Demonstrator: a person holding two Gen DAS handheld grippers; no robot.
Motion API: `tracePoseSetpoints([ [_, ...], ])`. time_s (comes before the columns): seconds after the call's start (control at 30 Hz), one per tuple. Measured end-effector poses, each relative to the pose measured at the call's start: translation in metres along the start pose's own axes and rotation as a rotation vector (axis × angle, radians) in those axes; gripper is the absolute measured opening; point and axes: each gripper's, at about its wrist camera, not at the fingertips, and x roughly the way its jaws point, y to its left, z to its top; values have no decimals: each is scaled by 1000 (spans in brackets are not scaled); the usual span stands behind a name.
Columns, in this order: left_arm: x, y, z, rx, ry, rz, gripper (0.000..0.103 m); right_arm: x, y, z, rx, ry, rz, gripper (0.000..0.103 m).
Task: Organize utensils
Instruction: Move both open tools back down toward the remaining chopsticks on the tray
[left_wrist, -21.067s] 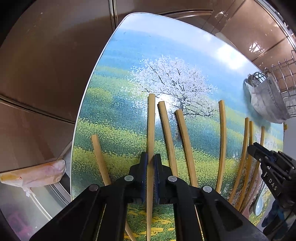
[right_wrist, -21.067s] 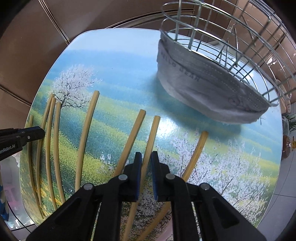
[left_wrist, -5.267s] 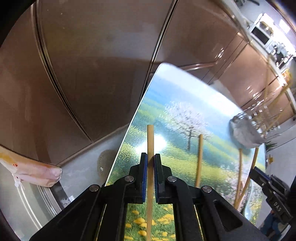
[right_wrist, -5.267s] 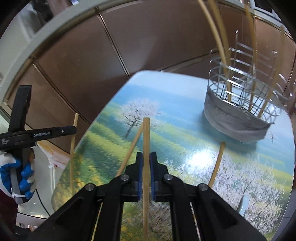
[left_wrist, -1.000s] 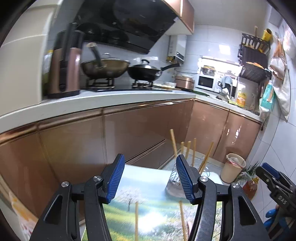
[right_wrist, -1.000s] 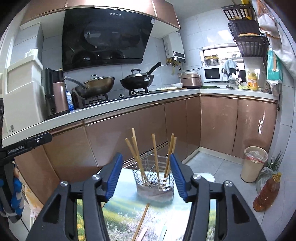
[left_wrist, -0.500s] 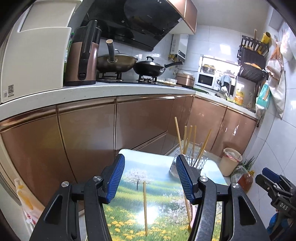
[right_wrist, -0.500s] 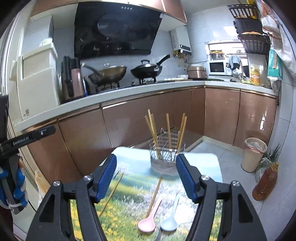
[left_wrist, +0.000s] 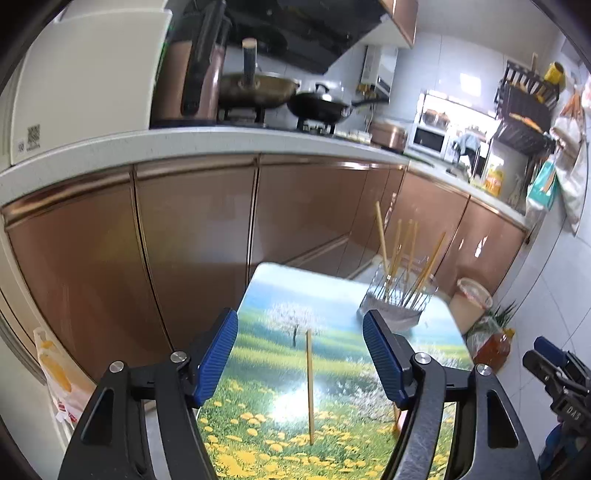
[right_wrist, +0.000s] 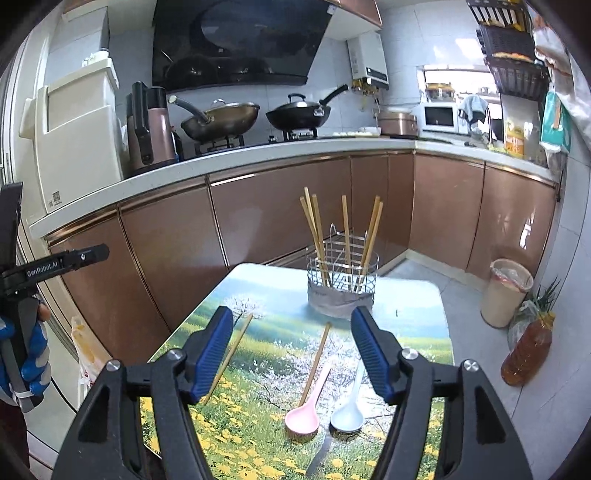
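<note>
A wire utensil holder (right_wrist: 341, 273) with several wooden chopsticks upright in it stands at the table's far end; it also shows in the left wrist view (left_wrist: 400, 295). One chopstick (left_wrist: 309, 386) lies on the flower-print table (left_wrist: 258, 424) ahead of my left gripper (left_wrist: 300, 358), which is open and empty. My right gripper (right_wrist: 291, 349) is open and empty above the table (right_wrist: 410, 302). Two chopsticks (right_wrist: 231, 356) (right_wrist: 316, 363), a pink spoon (right_wrist: 304, 415) and a white spoon (right_wrist: 349, 411) lie below it.
Copper kitchen cabinets (right_wrist: 266, 221) run behind the table. A bin (right_wrist: 508, 291) and an oil bottle (right_wrist: 528, 350) stand on the floor to the right. A dark utensil tip (right_wrist: 319, 459) lies near the table's front edge.
Both grippers have pulled back and tilted slightly down, so more of the table shows. Both stay open and empty.
</note>
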Motion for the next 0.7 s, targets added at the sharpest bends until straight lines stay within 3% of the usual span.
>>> tracePoseSetpoints([
  [0.5,113,-7,-31,48,250,44,66,100,-40,-26,82,181,35,63],
  [0.7,170,-11,-38,71,377,38,63,154,-49,-31,99,278,40,52],
])
